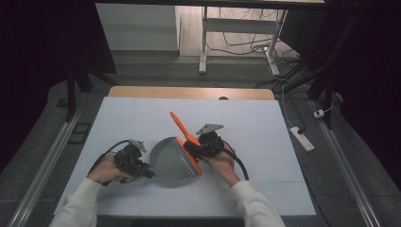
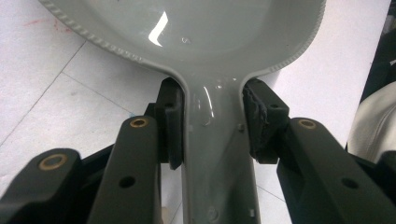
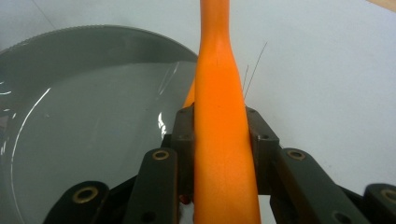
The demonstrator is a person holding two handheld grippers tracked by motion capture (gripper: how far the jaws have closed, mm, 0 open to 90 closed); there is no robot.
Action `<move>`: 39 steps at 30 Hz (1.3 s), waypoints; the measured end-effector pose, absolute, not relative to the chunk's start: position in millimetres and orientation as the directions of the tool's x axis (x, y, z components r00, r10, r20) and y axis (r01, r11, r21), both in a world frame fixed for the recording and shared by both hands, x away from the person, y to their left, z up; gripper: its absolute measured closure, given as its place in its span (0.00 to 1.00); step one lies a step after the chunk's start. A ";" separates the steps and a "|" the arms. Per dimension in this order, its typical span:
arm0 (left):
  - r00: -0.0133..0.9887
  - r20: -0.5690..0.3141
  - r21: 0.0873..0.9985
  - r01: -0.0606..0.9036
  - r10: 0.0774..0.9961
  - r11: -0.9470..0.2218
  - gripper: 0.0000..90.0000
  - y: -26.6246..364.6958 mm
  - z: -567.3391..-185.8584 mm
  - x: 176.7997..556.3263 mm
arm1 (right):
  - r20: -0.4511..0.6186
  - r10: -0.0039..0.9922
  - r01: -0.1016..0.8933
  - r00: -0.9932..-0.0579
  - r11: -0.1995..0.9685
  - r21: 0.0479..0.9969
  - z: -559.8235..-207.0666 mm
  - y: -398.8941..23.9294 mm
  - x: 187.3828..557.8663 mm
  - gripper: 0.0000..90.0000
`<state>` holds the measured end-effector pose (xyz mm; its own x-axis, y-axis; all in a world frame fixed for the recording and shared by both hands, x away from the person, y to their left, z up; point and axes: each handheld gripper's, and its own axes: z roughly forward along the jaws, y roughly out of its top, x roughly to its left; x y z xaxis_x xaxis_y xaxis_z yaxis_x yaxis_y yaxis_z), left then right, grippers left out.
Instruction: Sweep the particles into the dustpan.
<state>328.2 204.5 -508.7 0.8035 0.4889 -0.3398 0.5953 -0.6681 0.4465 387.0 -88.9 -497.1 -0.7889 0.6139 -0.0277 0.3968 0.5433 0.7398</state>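
In the high view, a grey dustpan point(image 1: 174, 163) lies on the white sheet covering the table point(image 1: 142, 113), toward the near edge and a little left of its middle, with its wide mouth turned to the right. The left gripper point(image 1: 142, 169) comes in from the left and grasps the pan's handle, which looks meant to keep the pan flat and steady. The right gripper point(image 1: 201, 147) sits just right of the pan and holds an orange brush point(image 1: 185, 135), whose handle slants up and away toward the far edge while its orange head lies along the pan's open mouth, probably so that it can sweep into the pan. In the left gripper view, the two black jaws press from either side on the narrow neck of the dustpan point(image 2: 219, 140), right where it widens into the glossy scoop with its ribbed rim; the jaws are closed firmly on it. In the right gripper view, the jaws are clamped on both sides of the brush point(image 3: 223, 140) at the thick part of its handle, with the grey pan point(image 3: 84, 140) just to the left and touching or nearly touching the brush's lower end.
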 end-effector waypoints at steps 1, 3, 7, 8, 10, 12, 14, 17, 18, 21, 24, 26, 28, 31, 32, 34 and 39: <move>0.803 -0.341 0.447 0.596 0.489 -0.667 0.68 204.6 -508.7 328.2 | -0.028 0.611 0.394 -0.791 0.544 0.741 -497.3 -86.7 385.4 0.78; 0.804 -0.340 0.448 0.594 0.488 -0.668 0.68 204.6 -508.7 328.2 | -0.026 0.609 0.392 -0.793 0.542 0.743 -497.5 -85.6 384.7 0.78; 0.807 -0.336 0.449 0.590 0.485 -0.671 0.68 204.9 -508.5 328.2 | -0.032 0.598 0.379 -0.801 0.547 0.747 -497.4 -80.5 381.3 0.78; 0.807 -0.336 0.449 0.590 0.485 -0.671 0.68 204.9 -508.5 328.2 | -0.032 0.596 0.378 -0.802 0.548 0.746 -497.0 -79.9 380.6 0.78; 0.807 -0.335 0.448 0.591 0.487 -0.671 0.68 204.6 -508.8 328.3 | -0.020 0.589 0.376 -0.808 0.541 0.752 -496.7 -78.8 379.8 0.78; 0.806 -0.335 0.447 0.591 0.487 -0.671 0.68 204.5 -508.8 328.2 | 0.002 0.582 0.379 -0.813 0.527 0.761 -496.0 -77.0 378.3 0.78; 0.805 -0.336 0.448 0.593 0.489 -0.669 0.68 204.5 -508.7 328.1 | 0.000 0.565 0.365 -0.825 0.534 0.763 -494.7 -74.2 376.1 0.78; 0.804 -0.338 0.449 0.595 0.490 -0.666 0.68 204.6 -508.5 327.8 | 0.009 0.536 0.348 -0.844 0.534 0.771 -490.6 -72.5 372.8 0.78; 0.804 -0.338 0.449 0.595 0.490 -0.666 0.68 204.6 -508.5 327.8 | 0.020 0.533 0.348 -0.846 0.522 0.779 -488.5 -73.6 372.7 0.78; 0.804 -0.337 0.450 0.595 0.490 -0.666 0.68 204.6 -508.5 327.7 | -0.006 0.558 0.336 -0.829 0.507 0.794 -480.7 -79.8 373.9 0.78; 0.804 -0.338 0.450 0.595 0.490 -0.666 0.68 204.7 -508.6 327.6 | -0.017 0.597 0.344 -0.802 0.484 0.805 -474.4 -90.8 378.0 0.78; 0.806 -0.335 0.450 0.593 0.489 -0.668 0.68 204.8 -508.5 327.7 | -0.031 0.623 0.349 -0.782 0.479 0.806 -472.1 -98.7 381.6 0.78; 0.803 -0.337 0.451 0.596 0.491 -0.665 0.68 204.6 -508.7 327.4 | -0.036 0.647 0.362 -0.762 0.471 0.804 -471.1 -106.1 385.2 0.78; 0.803 -0.336 0.450 0.596 0.492 -0.665 0.68 204.6 -508.8 327.4 | -0.034 0.673 0.383 -0.739 0.461 0.801 -472.3 -115.2 390.6 0.78; 0.803 -0.337 0.450 0.596 0.492 -0.665 0.68 204.5 -508.7 327.3 | -0.033 0.681 0.392 -0.732 0.459 0.797 -473.5 -117.6 392.0 0.78; 0.803 -0.336 0.450 0.596 0.493 -0.665 0.68 204.5 -508.7 327.2 | -0.032 0.691 0.404 -0.722 0.459 0.791 -477.4 -121.3 395.1 0.78; 0.803 -0.335 0.448 0.595 0.493 -0.667 0.68 204.4 -509.1 327.3 | -0.039 0.709 0.439 -0.704 0.478 0.761 -489.8 -122.7 400.6 0.78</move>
<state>327.3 204.4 -509.1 0.8034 0.4926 -0.3345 0.5955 -0.6667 0.4482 400.6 -122.7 -489.8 -0.7044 0.7087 -0.0393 0.4387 0.4783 0.7608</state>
